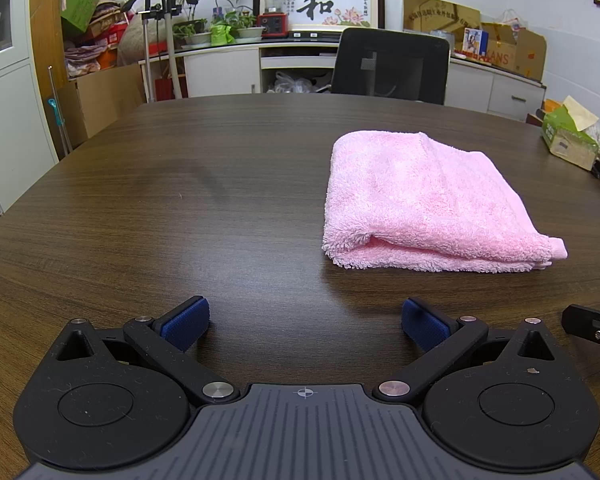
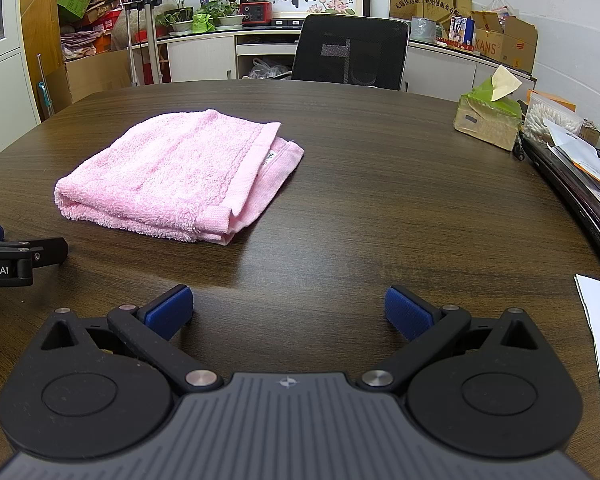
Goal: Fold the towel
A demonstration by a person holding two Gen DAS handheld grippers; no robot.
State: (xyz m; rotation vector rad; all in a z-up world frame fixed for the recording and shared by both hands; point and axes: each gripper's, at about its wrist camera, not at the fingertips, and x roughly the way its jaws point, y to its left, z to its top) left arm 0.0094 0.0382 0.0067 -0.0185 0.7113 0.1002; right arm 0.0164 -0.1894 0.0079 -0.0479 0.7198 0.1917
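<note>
Fluffy terry cloth on dark woodgrain.
The pink towel (image 2: pixel 180 176) shows looped pile with a flat woven hem; the table (image 2: pixel 380 184) is faintly glossy wood (laminate, perhaps); the right gripper (image 2: pixel 288 312) is matt black plastic with 2 textured blue pads (image 2: pixel 408 316).

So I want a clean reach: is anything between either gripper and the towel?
Nothing visible. Only bare table lies between the open left gripper and the towel, and likewise between the open right gripper and it.
</note>
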